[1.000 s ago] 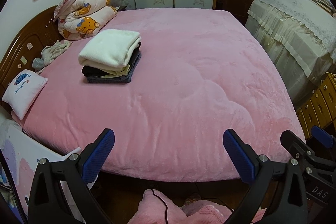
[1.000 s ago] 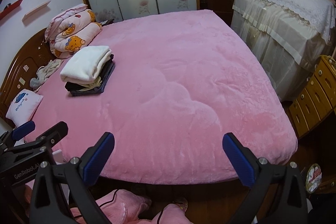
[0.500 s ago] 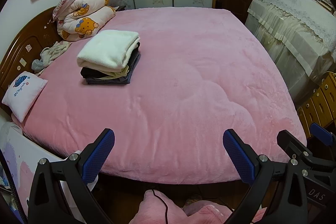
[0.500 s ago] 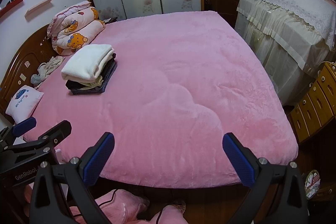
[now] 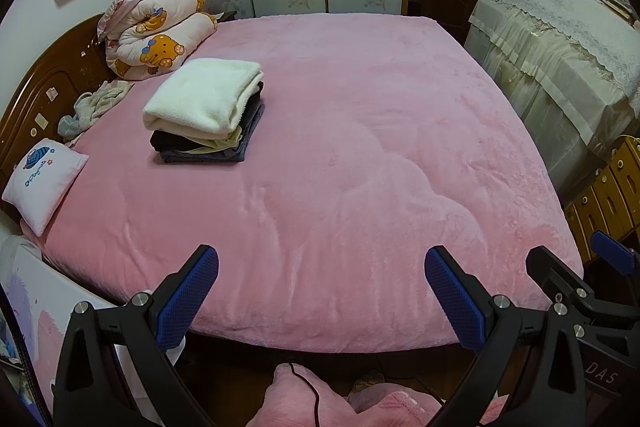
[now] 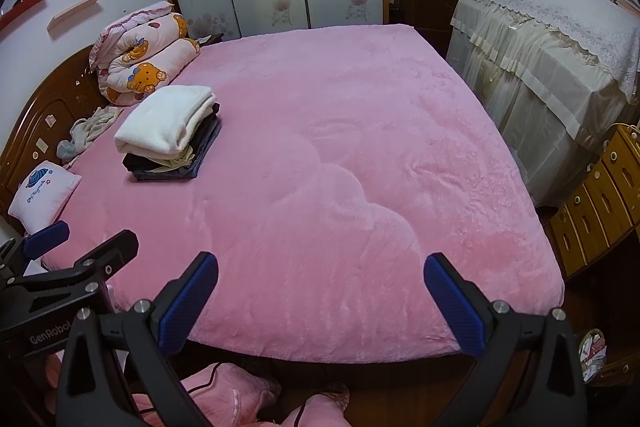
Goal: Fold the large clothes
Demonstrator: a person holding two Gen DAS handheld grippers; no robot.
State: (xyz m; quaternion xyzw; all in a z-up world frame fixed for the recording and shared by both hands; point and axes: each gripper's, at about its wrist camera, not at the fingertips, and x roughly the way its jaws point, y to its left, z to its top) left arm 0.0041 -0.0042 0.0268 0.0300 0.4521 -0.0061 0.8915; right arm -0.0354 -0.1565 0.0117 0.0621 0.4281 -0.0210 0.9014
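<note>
A stack of folded clothes (image 5: 208, 115), a cream fleece on top of dark garments, lies on the left part of the pink bed (image 5: 360, 167). It also shows in the right wrist view (image 6: 170, 133). My left gripper (image 5: 320, 291) is open and empty, held over the bed's front edge. My right gripper (image 6: 320, 293) is open and empty, also at the front edge, to the right of the left one. Each gripper's body shows at the side of the other's view. No unfolded large garment shows on the bed.
A rolled bear-print quilt (image 5: 160, 31), a small crumpled cloth (image 5: 96, 103) and a white pillow (image 5: 42, 183) lie by the wooden headboard (image 5: 44, 87). A lace-covered cabinet (image 5: 560, 59) and wooden drawers (image 6: 600, 195) stand right of the bed. Pink slippers (image 5: 320, 399) are below.
Both grippers have drifted slightly, the right one rising a little and tilting. Both stay open and empty. Nothing on the bed has moved.
</note>
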